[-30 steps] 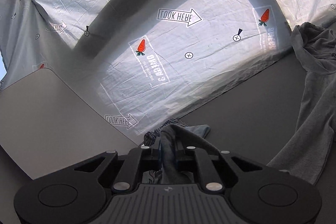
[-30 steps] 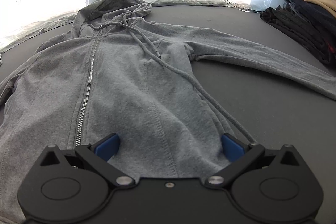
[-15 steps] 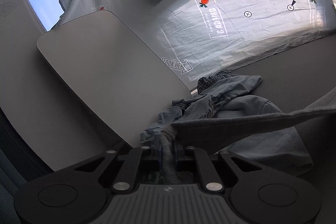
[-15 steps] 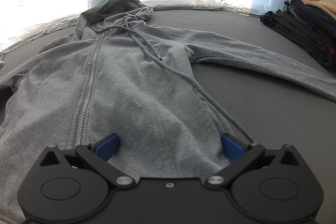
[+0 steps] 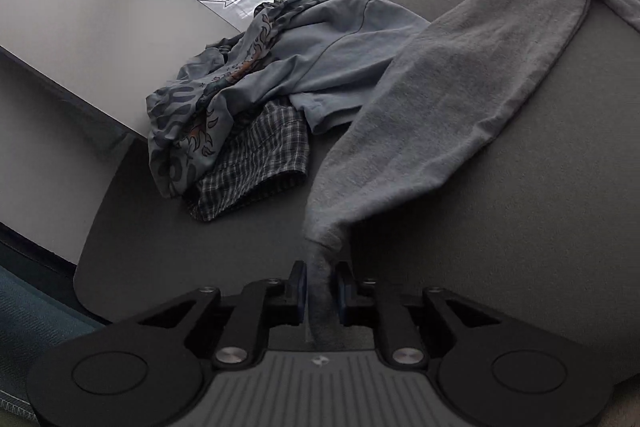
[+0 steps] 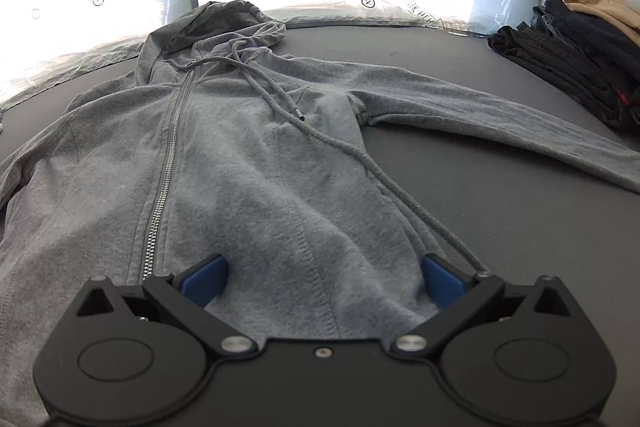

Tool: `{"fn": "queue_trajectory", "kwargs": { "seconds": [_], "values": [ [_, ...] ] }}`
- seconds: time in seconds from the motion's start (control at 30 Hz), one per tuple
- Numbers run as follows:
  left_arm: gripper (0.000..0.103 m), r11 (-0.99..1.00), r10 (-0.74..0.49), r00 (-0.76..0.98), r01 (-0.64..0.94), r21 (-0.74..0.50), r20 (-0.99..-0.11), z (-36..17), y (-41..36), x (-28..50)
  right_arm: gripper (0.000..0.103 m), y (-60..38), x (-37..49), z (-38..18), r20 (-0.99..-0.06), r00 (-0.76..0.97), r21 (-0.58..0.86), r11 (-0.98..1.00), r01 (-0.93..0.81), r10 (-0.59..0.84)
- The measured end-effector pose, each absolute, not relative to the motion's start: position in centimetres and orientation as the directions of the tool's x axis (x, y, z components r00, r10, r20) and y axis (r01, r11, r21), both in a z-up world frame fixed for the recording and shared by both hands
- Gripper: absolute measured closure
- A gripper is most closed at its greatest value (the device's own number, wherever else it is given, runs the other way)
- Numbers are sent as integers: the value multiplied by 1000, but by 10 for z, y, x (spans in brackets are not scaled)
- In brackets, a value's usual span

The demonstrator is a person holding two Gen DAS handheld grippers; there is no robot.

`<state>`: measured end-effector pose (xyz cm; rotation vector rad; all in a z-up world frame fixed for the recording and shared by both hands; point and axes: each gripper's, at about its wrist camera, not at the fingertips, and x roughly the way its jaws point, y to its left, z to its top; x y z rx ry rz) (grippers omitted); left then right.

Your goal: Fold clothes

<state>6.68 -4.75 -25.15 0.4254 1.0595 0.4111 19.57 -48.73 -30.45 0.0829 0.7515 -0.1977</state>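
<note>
Seen only from the left wrist: left gripper (image 5: pixel 321 291) with jaws opening, cuff of the grey hoodie (image 5: pixel 460 115) sleeve between them, gap showing on one side; sleeve stretched flat over the dark surface (image 5: pixel 500 247); beside it a crumpled blue printed shirt (image 5: pixel 256 67) on plaid fabric (image 5: pixel 256 163)

Seen only from the right wrist: right gripper (image 6: pixel 322 277) spread wide, released, blue pads resting on the hoodie's hem; zipper (image 6: pixel 166 171), hood and drawstring (image 6: pixel 332 143) laid out; folded dark clothes (image 6: pixel 568 55) stacked far right
</note>
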Motion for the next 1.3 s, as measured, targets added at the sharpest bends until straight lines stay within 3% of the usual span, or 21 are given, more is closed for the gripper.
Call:
{"fn": "queue_trajectory", "kwargs": {
  "seconds": [0.1, 0.13, 0.2, 0.33, 0.47, 0.6, 0.77, 0.83, 1.03, 1.23, 1.27, 1.3],
  "values": [
    [78, 911, 400, 430, -90, 402, -809, -255, -47, 56, 0, -487, 197, -304, -689, 709, 4, 978, 208, -148],
    [70, 929, 363, 440, -95, 359, -822, -253, -45, 53, 0, -487, 197, -304, -691, 708, 3, 978, 208, -148],
    [65, 966, 259, 483, -147, 214, -836, -241, -36, 48, 0, -488, 198, -304, -693, 705, 3, 978, 208, -148],
    [59, 944, 180, 599, -328, -34, -780, -218, -7, 40, 0, -488, 197, -304, -693, 705, 3, 978, 209, -149],
    [58, 840, 193, 660, -493, -226, -726, -209, 30, 47, 0, -487, 196, -305, -693, 706, 3, 978, 210, -149],
    [58, 812, 295, 581, -570, -122, -758, -221, 41, 63, 0, -488, 196, -305, -691, 708, 3, 979, 206, -147],
    [57, 714, 319, 470, -690, -117, -823, -252, 52, 66, 0, -489, 197, -304, -694, 707, 5, 981, 194, -137],
    [44, 671, 322, 446, -730, -131, -835, -256, 52, 63, 0, -489, 196, -304, -696, 706, 5, 982, 188, -132],
    [33, 615, 338, 400, -779, -122, -852, -262, 45, 62, 0, -489, 197, -304, -694, 707, 3, 982, 188, -133],
    [33, 562, 360, 375, -818, -122, -854, -264, 39, 63, 0, -489, 198, -304, -692, 708, 2, 981, 192, -137],
    [36, 555, 364, 371, -823, -121, -854, -264, 37, 62, 0, -489, 197, -304, -692, 709, 2, 982, 191, -137],
    [45, 552, 374, 368, -826, -114, -852, -263, 35, 62, 0, -489, 197, -304, -692, 709, 3, 982, 191, -136]
  ]
}}
